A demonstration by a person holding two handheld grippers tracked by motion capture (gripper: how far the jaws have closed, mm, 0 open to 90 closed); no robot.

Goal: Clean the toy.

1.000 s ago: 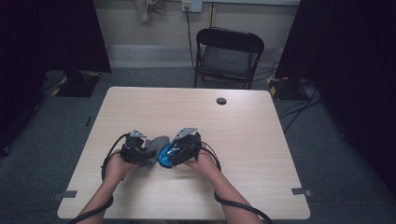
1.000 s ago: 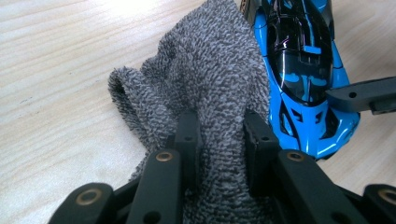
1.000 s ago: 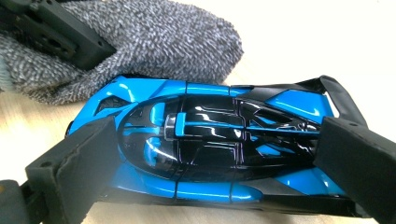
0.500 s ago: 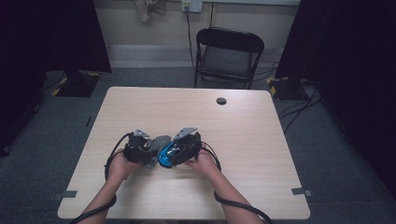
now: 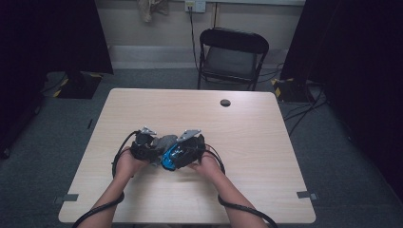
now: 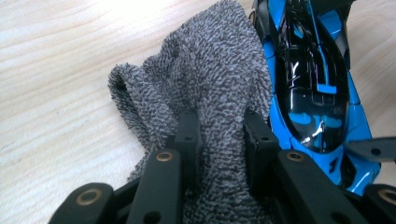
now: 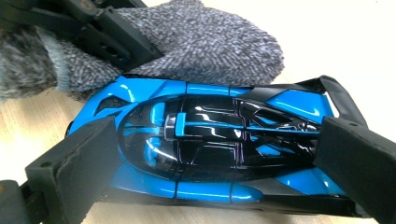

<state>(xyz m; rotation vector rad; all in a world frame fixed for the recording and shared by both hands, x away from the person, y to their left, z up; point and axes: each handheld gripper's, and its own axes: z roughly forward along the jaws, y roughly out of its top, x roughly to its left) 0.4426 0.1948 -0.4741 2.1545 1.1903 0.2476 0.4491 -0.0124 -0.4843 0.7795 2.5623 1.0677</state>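
Near the front of the counter (image 5: 247, 118), between the two hands, a blue and black toy sports car (image 7: 219, 140) lies with a grey terry cloth (image 6: 210, 88) pressed against its side. The left gripper (image 6: 222, 140) has its jaws pinching a thick fold of the cloth; the right gripper (image 7: 215, 154) has its jaws clamped on the car, one at the nose and one at the tail by the rear wing. The car looks light, rigid and glossy, so likely slippery; gripping it end to end on the body seems sounder than on the thin wing, which may snap. The cloth is soft and bunches easily, so a deep fold holds best.
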